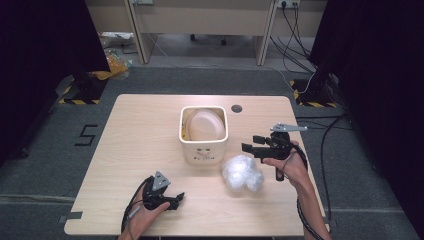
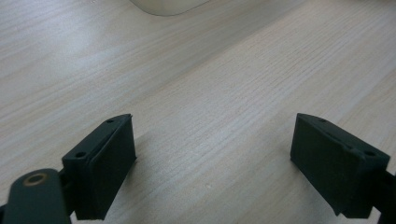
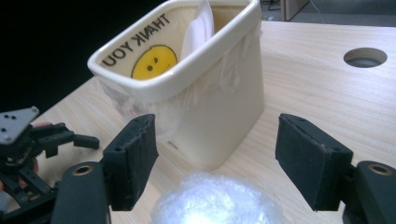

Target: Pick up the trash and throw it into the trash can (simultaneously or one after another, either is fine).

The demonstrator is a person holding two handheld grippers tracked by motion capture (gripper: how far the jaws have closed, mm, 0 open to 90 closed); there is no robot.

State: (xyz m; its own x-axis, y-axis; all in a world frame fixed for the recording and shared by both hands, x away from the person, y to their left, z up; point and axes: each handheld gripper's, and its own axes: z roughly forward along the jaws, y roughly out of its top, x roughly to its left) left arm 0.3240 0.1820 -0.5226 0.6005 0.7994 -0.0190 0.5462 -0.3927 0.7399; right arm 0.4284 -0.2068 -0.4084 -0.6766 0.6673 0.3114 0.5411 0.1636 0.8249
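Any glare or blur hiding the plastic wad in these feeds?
Right gripper view: the plastic wad is blown out white and soft, while the bin stays sharp. High view: the wad is bright but readable. Left gripper view: even light, the bin's base blurred.

High view overhead facing forward, tool views low, close, sharing bin (image 1: 203,145)

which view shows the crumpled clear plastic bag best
The high view: the crumpled clear plastic bag lies whole on the light wooden table, in front of the cream square bin. The right gripper view catches just its top, cut by the frame's bottom edge.
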